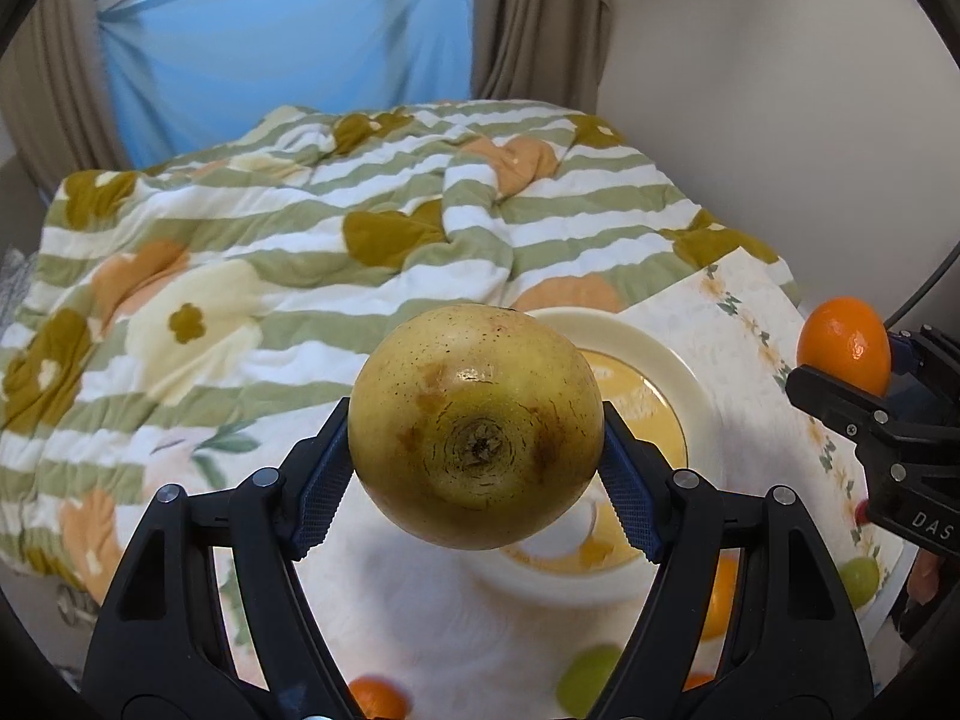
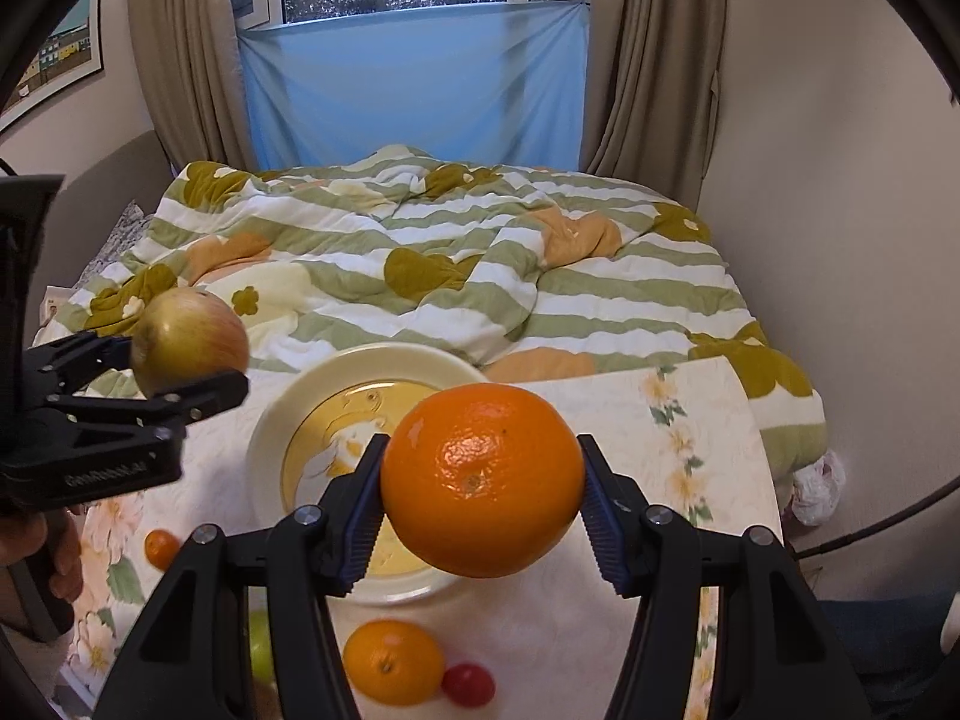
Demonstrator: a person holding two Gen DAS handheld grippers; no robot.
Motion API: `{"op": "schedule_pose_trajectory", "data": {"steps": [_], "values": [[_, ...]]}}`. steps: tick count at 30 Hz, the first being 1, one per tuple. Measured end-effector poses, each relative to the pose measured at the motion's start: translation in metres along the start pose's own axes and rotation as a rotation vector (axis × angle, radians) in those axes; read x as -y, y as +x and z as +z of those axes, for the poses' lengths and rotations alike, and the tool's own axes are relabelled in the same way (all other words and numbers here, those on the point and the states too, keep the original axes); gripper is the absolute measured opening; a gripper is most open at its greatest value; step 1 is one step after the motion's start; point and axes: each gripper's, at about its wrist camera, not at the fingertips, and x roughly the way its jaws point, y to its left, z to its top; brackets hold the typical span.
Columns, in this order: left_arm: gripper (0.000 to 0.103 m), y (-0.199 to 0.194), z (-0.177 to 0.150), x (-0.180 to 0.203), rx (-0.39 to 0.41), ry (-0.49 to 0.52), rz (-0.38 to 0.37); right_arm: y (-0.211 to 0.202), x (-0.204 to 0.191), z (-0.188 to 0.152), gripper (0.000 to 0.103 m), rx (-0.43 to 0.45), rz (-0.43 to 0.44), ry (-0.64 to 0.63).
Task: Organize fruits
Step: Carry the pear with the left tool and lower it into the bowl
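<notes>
My left gripper (image 1: 477,450) is shut on a yellow-green pear (image 1: 476,426), held in the air over the table, near the cream plate (image 1: 636,342). From the right wrist view the same pear (image 2: 189,343) shows at the left in the left gripper (image 2: 180,369). An orange (image 2: 483,480) sits clamped in my right gripper (image 2: 483,492), above the plate's (image 2: 312,396) right side. In the left wrist view that orange (image 1: 843,354) appears at the far right, with the right gripper (image 1: 852,384) shut on it.
On the flowered tablecloth (image 2: 690,420) lie another orange (image 2: 393,663), a small red fruit (image 2: 468,684), a small mandarin (image 2: 162,547) and a green fruit (image 1: 585,681). A striped quilt (image 2: 450,264) covers the bed behind. A hand (image 2: 36,546) shows at left.
</notes>
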Motion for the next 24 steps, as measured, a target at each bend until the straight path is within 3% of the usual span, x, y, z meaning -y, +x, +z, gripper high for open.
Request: {"op": "schedule_pose_trajectory", "data": {"steps": [11, 24], "values": [[0.083, 0.074, 0.009, 0.021, -0.094, 0.036, -0.032, 0.046, 0.017, 0.019, 0.055, -0.048, 0.027, 0.001], [0.083, 0.108, 0.008, 0.030, -0.142, 0.082, -0.026, 0.054, 0.025, 0.024, 0.055, -0.072, 0.023, 0.018]]}}
